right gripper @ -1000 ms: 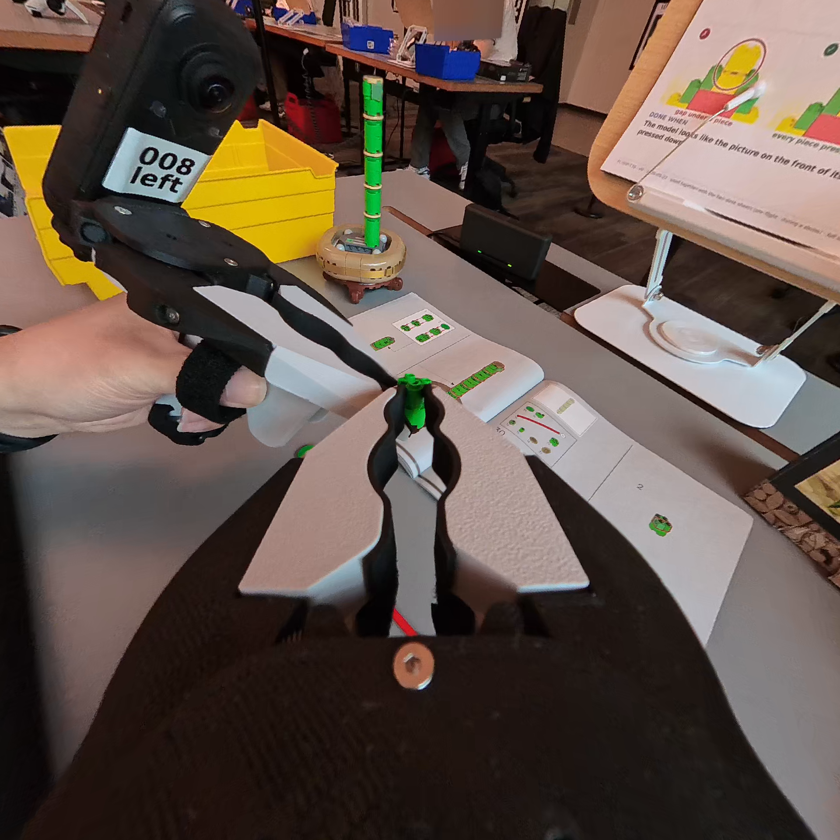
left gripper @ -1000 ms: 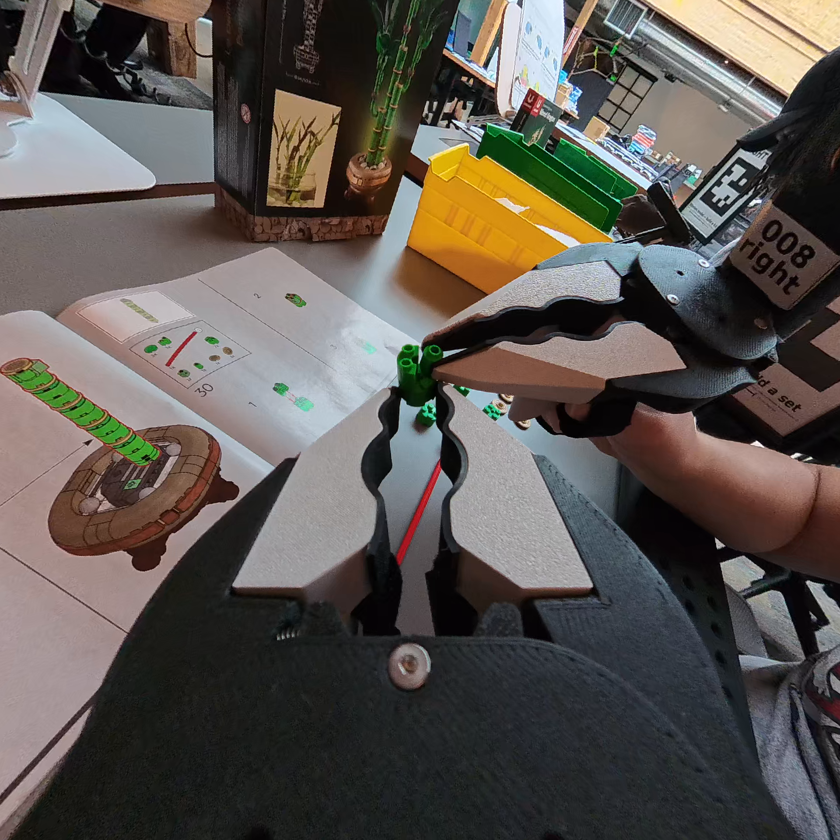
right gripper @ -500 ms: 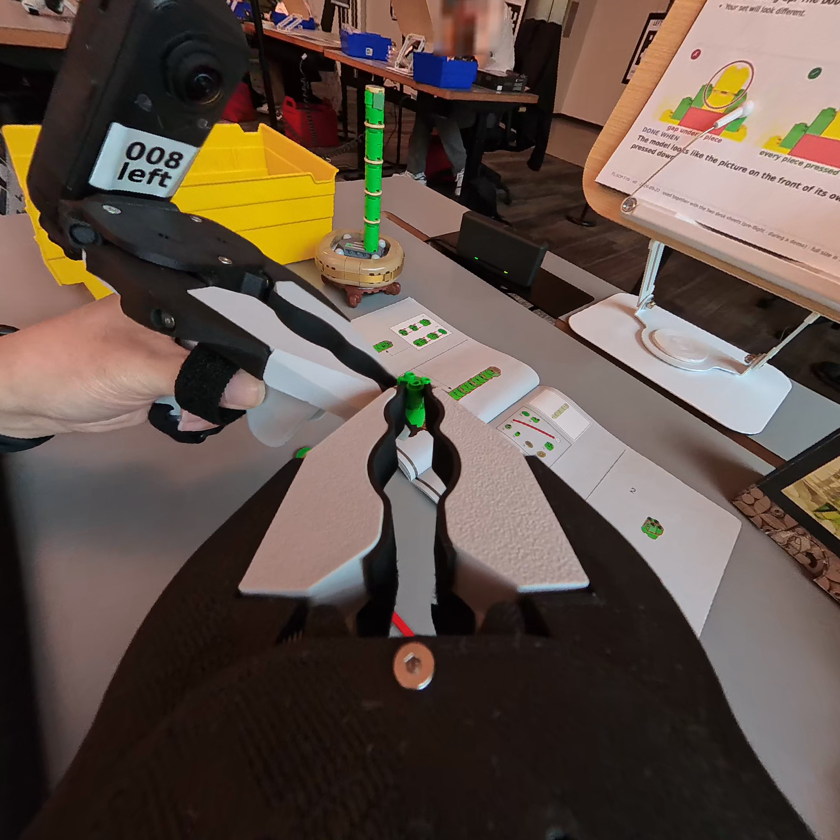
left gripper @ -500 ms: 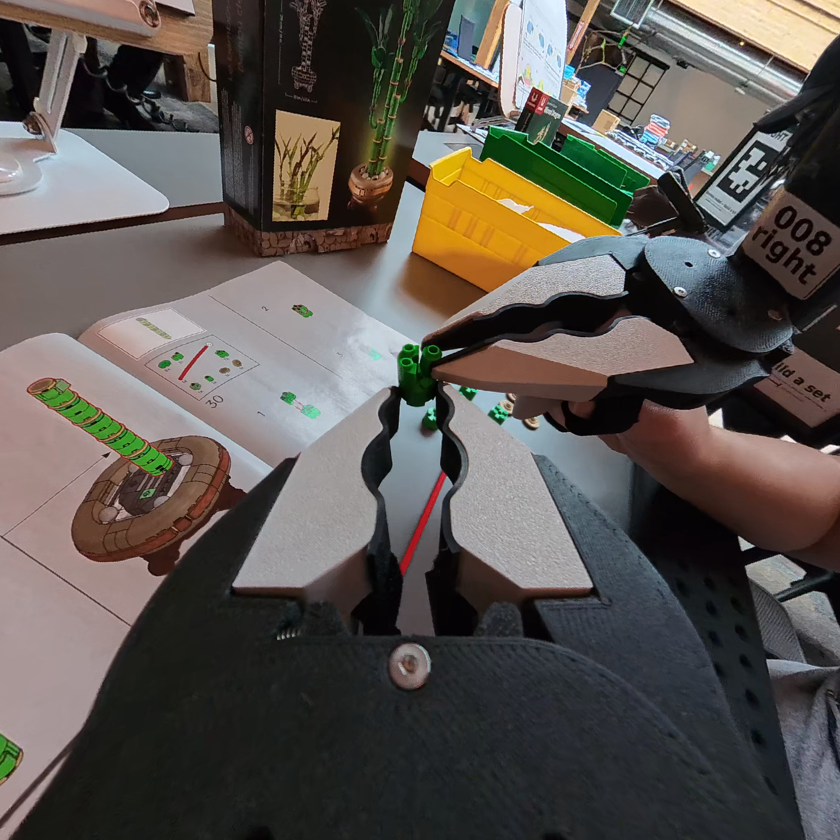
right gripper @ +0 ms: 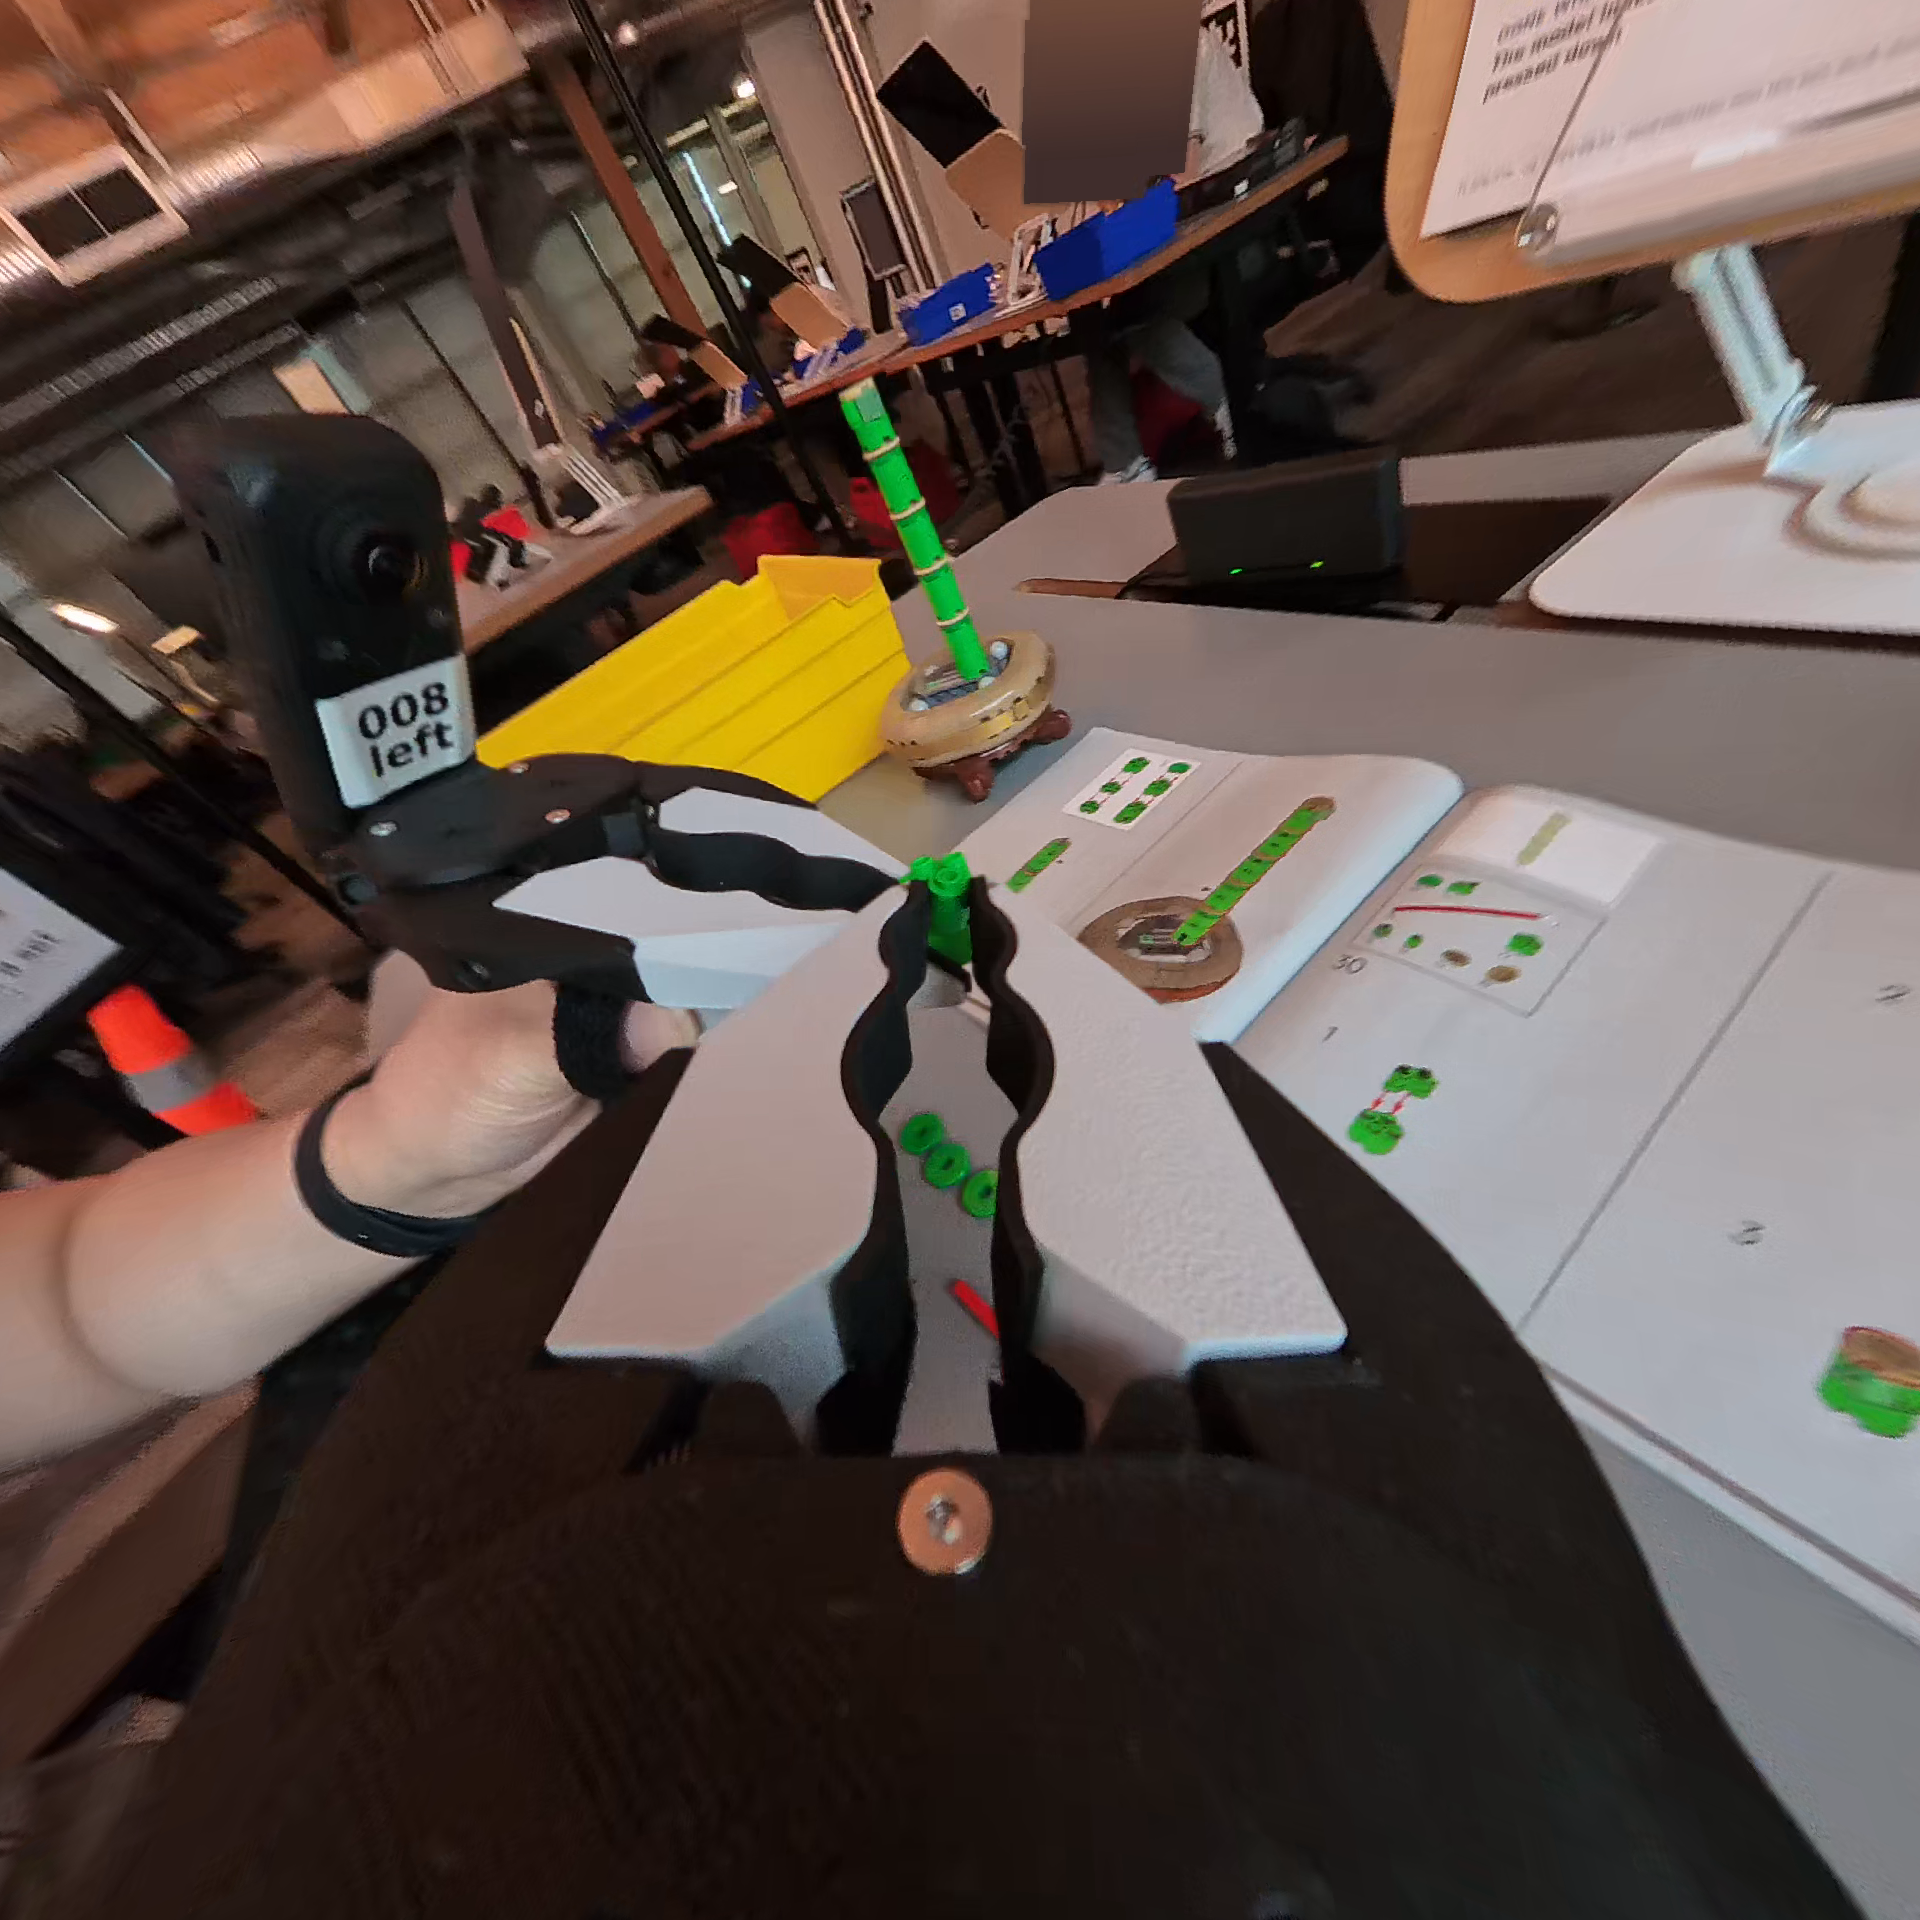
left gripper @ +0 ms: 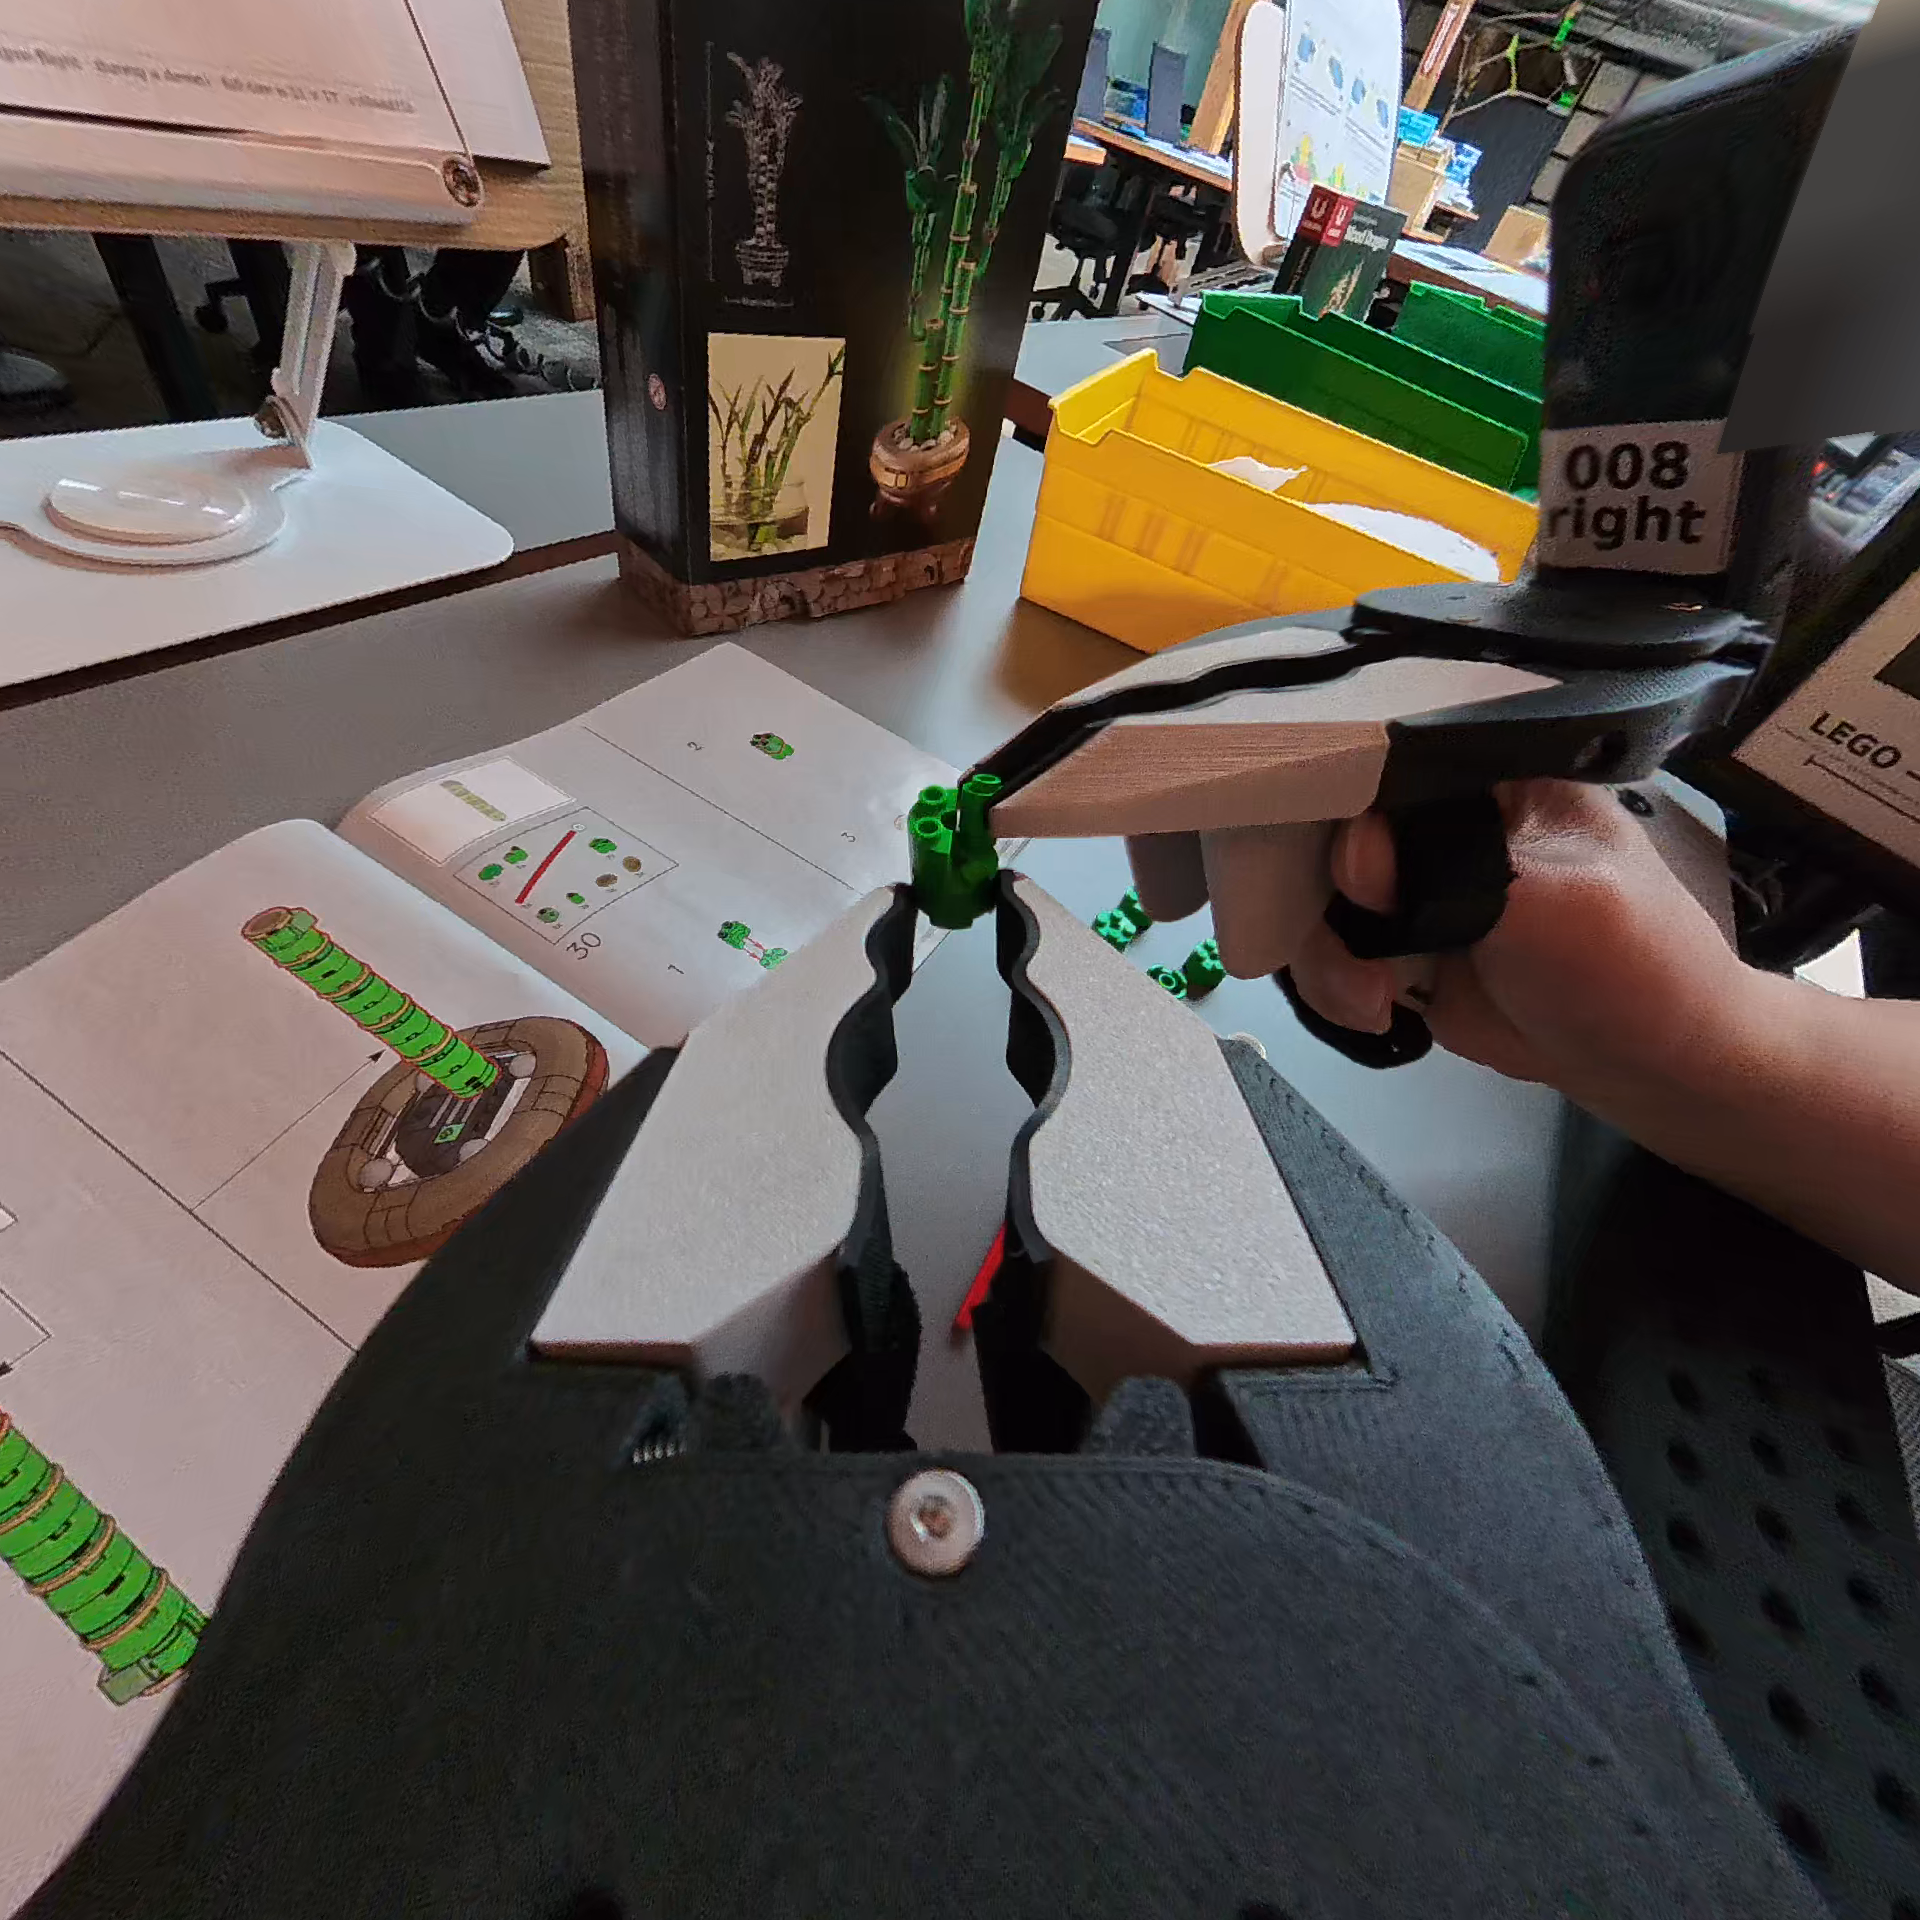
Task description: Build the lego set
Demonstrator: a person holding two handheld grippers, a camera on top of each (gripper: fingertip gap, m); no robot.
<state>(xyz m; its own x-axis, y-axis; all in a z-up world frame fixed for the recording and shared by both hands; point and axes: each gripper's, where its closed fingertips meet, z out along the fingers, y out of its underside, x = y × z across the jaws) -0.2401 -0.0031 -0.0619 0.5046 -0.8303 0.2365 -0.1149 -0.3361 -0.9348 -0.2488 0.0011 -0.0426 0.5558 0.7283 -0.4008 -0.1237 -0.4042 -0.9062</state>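
Note:
A small stack of green round bricks [left gripper: 940,847] is held in the air over the open instruction booklet [left gripper: 260,966]. My left gripper [left gripper: 954,894] is shut on its lower part. My right gripper [left gripper: 982,805] comes in from the right and is shut on its upper part. In the right wrist view the right gripper [right gripper: 945,899] clamps the green bricks [right gripper: 948,920], and the left gripper [right gripper: 899,881] meets them from the left. The built green stalk on its tan round base [right gripper: 971,686] stands farther back on the grey table [right gripper: 1351,675].
Loose green pieces [left gripper: 1122,920] [right gripper: 945,1158] and a red rod [right gripper: 975,1307] lie on the table under the grippers. A yellow bin [left gripper: 1195,520], the set's dark box [left gripper: 790,312] and a white stand base [left gripper: 208,530] stand at the back. A person's hand [left gripper: 1538,935] holds the right gripper. My left and right fingertips are right by each other.
Both grippers stay shut on the green bricks. The right gripper has rolled so I see its fingers more edge-on, and both views have tilted and moved closer to the booklet.

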